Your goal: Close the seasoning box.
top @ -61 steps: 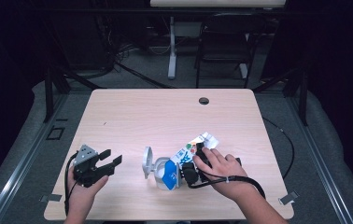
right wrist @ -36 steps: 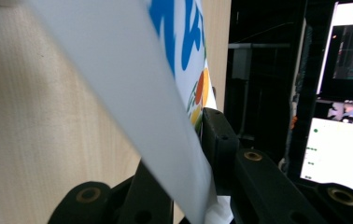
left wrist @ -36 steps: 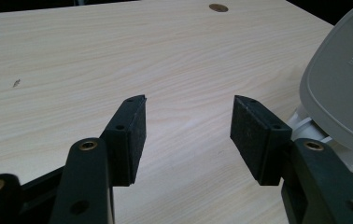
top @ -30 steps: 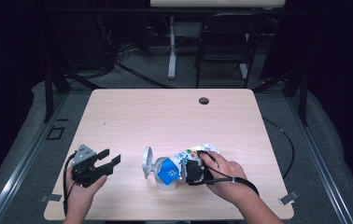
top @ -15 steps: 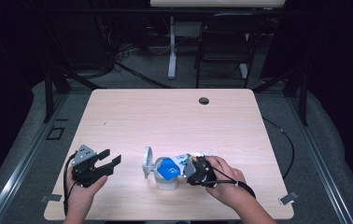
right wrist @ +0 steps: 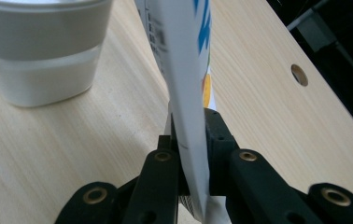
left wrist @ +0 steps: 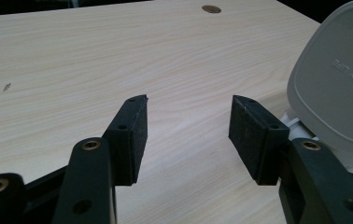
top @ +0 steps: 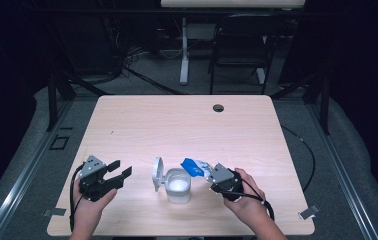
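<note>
A clear plastic container (top: 178, 185) with white contents stands near the table's front edge, its hinged grey lid (top: 157, 173) flipped up on its left side. My right gripper (top: 208, 172) is shut on a blue and white packet (top: 193, 166) held just right of the container's rim. In the right gripper view the packet (right wrist: 184, 60) rises edge-on between the jaws, with the container (right wrist: 41, 46) at upper left. My left gripper (top: 119, 170) is open left of the container, nothing between its fingers. The left gripper view has the lid (left wrist: 335, 88) at right.
The light wood table (top: 187, 125) has a round cable hole (top: 218, 107) near its far edge. A chair and desk legs stand on the dark floor beyond the table. Cables trail from both grippers off the front edge.
My right gripper has drawn back to the right and toward the front with the packet, which now sits beside the container instead of over it. The left gripper has barely moved.
</note>
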Tool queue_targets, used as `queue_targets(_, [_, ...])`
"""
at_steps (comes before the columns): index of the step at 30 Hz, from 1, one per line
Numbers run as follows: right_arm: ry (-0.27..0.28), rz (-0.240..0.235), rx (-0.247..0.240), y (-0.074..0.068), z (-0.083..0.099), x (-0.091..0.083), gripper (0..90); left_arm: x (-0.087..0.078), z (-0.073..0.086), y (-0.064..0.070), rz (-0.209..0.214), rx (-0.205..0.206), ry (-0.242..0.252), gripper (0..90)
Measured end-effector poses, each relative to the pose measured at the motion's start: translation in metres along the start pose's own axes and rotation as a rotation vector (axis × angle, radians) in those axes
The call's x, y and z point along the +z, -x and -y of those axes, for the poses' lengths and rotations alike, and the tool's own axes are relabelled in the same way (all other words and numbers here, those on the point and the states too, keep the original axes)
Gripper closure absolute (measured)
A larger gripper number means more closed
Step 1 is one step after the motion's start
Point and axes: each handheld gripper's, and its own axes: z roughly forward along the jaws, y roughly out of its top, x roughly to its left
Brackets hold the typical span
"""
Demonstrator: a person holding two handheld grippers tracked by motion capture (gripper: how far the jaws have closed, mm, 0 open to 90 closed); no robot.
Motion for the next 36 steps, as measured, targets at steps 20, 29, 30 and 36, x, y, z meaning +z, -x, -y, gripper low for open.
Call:
queue_targets(20, [0.133, -0.038, 0.383, 0.019, 0.043, 0.005, 89.3, 0.002, -0.001, 0.01, 0.008, 0.031, -0.008, 49.4])
queue_targets(29, [0.136, -0.031, 0.434, 0.02, 0.051, 0.011, 89.4, 0.002, -0.002, 0.013, 0.012, 0.042, -0.01, 49.4])
queue_targets(30, [0.137, -0.031, 0.44, 0.02, 0.052, 0.012, 89.4, 0.002, -0.002, 0.014, 0.012, 0.043, -0.009, 49.4])
queue_targets(36, [0.112, -0.031, 0.464, 0.02, 0.063, 0.018, 89.3, 0.004, -0.002, 0.017, 0.017, 0.052, -0.01, 49.4])
